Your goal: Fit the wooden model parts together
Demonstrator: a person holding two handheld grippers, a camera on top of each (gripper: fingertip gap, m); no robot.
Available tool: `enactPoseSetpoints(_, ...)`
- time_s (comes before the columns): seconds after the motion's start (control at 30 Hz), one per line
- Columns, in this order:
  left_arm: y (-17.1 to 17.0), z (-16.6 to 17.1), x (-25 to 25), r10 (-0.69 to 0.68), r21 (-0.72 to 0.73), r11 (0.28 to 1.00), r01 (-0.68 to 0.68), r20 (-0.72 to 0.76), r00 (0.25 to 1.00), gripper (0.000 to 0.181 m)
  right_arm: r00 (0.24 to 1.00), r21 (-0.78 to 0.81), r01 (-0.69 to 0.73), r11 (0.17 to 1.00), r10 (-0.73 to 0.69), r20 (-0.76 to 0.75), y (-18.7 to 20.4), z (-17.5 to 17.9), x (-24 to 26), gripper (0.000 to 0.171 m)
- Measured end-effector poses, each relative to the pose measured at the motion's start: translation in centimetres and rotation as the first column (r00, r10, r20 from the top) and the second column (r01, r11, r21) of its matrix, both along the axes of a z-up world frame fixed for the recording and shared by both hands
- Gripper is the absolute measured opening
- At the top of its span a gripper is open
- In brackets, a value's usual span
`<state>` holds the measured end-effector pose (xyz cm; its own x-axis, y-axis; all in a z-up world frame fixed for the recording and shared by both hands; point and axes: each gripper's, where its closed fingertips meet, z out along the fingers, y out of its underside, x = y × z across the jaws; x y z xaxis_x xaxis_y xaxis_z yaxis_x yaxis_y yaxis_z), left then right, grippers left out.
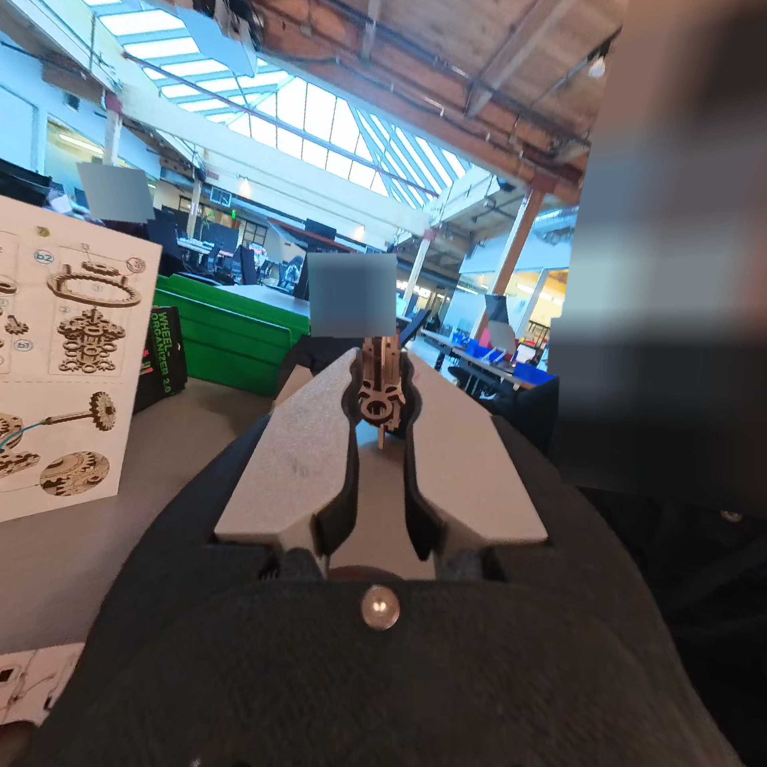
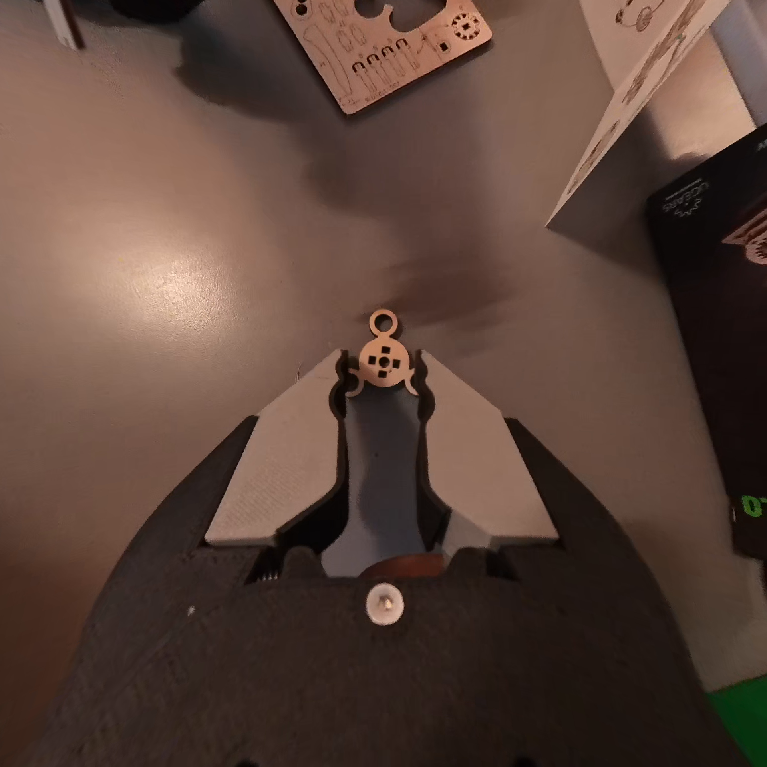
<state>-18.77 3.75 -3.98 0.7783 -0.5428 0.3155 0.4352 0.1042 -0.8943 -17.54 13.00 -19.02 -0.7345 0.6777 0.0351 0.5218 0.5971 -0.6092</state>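
My left gripper (image 1: 379, 369) is shut on a small wooden assembly (image 1: 381, 394), several thin laser-cut pieces joined, with a ring at its lower end. It is held above the grey table. My right gripper (image 2: 382, 361) is shut on a flat round wooden disc (image 2: 382, 364) with small square holes and ring lugs. One lug (image 2: 382, 323) sticks out past the fingertips. The disc is held flat above the grey table (image 2: 166, 249). Neither gripper shows in the other's view.
A wooden parts sheet (image 2: 394, 50) with punched-out shapes lies at the far side of the table. An instruction sheet (image 1: 70, 365) stands at the left, also visible in the right wrist view (image 2: 647, 108). A black box (image 2: 714, 352) and green bins (image 1: 232, 332) stand nearby. Left tips to right tips: about 20 cm.
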Motion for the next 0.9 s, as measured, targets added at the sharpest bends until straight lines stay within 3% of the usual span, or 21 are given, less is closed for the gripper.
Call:
enactPoseSetpoints(0.23, 0.0, 0.6, -1.0, 0.032, 0.024, 0.999, -0.034, 0.072, 0.997, 0.015, 0.997, -0.085, 0.011, 0.996, -0.018, -0.074, -0.9, 2.3, -0.6, 0.044)
enactPoseSetpoints(0.4, 0.2, 0.8, -1.8, 0.064, 0.032, 0.997, -0.069, 0.131, 0.989, 0.015, 0.981, -0.309, -0.097, 0.946, 0.040, -0.187, -4.7, 6.3, -0.3, 0.043)
enactPoseSetpoints(0.57, 0.9, 0.5, -2.0, 0.098, 0.016, 0.995, -0.102, 0.157, 0.983, 0.014, 0.979, -0.485, -0.143, 0.862, 0.051, -0.199, -8.3, 8.0, -0.1, 0.033)
enactPoseSetpoints(0.73, 1.0, 0.3, -1.4, 0.078, 0.017, 0.997, -0.082, 0.151, 0.985, 0.015, 0.973, -0.546, -0.165, 0.821, 0.047, -0.225, -8.7, 8.9, -0.1, 0.000)
enactPoseSetpoints(0.9, 0.7, 0.5, -1.3, 0.083, 0.046, 0.995, -0.089, 0.117, 0.990, 0.015, 0.972, -0.572, -0.172, 0.802, 0.042, -0.233, -8.5, 9.7, 0.1, 0.000)
